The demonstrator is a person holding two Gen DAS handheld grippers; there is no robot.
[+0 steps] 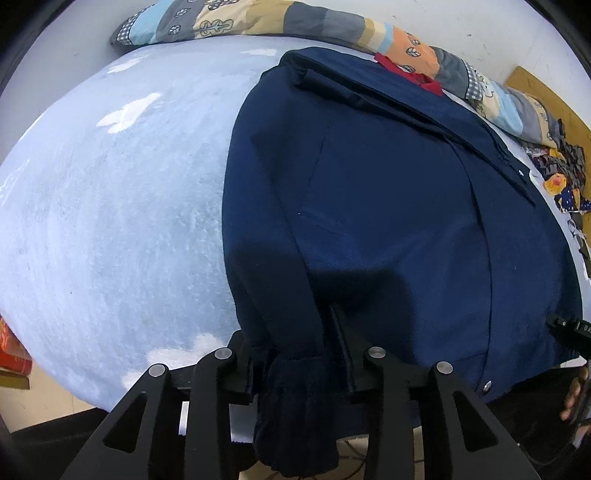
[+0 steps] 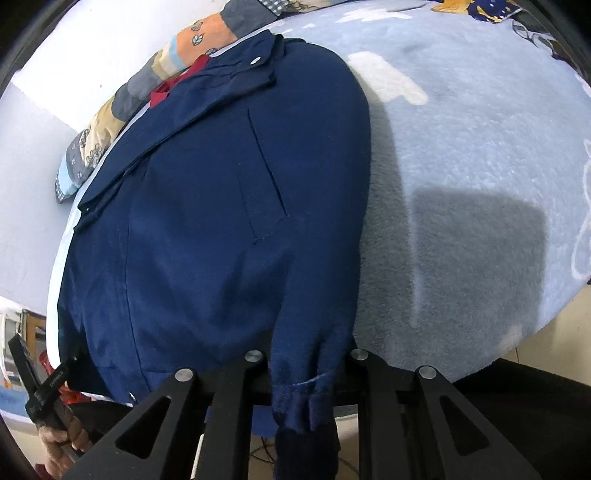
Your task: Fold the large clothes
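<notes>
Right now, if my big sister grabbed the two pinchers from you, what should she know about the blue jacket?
Left gripper: a navy sleeve cuff sits between its fingers; whether they still pinch it I cannot tell.
Right gripper: shut on the other sleeve cuff.
The navy jacket lies flat on the light blue blanket, collar toward the patterned pillow, both cuffs hanging over the near edge.
Done: jacket spread out.
Left: probably folding the sleeves in, then the body.

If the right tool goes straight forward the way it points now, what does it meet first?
The right tool already has the ribbed sleeve cuff of the navy jacket between its fingers. Straight on, it would probably press that sleeve down onto the light blue blanket; depth is unclear.
</notes>
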